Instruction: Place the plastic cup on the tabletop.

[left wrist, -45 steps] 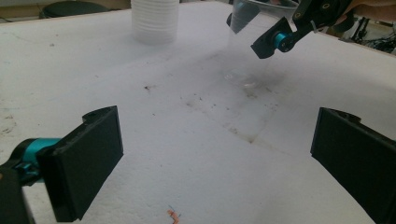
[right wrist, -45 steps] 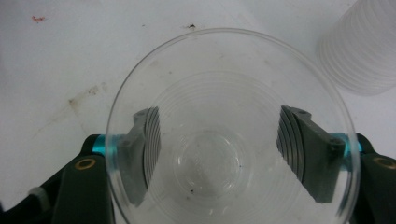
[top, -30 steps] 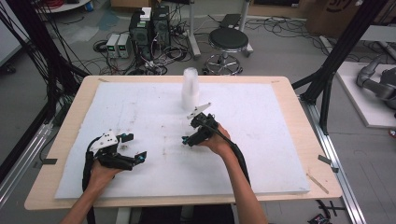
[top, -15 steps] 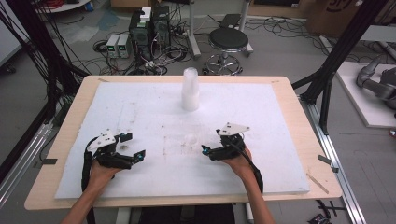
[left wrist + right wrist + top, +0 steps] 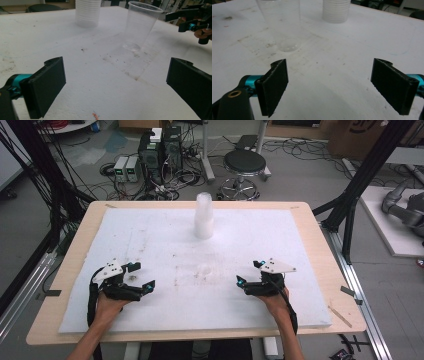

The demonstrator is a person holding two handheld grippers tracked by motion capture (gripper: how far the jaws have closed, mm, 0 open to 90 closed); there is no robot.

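White foam sheeting (image 5: 150, 240) covers the wooden table (image 5: 320, 250), scuffed and speckled with dark marks near its middle. On it, between the two hands, stands a single clear plastic cup (image 5: 203, 268), upright and touched by nothing; the left gripper view shows it (image 5: 140, 27) ahead and to the right of the jaws, and the right gripper view shows it (image 5: 283, 25) ahead and to the left. Farther back, near the far edge of the sheeting, stands a stack of cups (image 5: 204, 216), well apart from the single cup. Both tongs rest low over the near part of the sheeting. The left gripper (image 5: 140, 276) sits at the left, its jaws spread wide with only bare foam between them. The right gripper (image 5: 248, 272) sits at the right, jaws likewise wide apart and holding nothing. Each points inward toward the single cup, and each is well short of it. Behind the table, a round stool (image 5: 244, 165) and black equipment boxes (image 5: 160, 150) stand on the floor among loose cables
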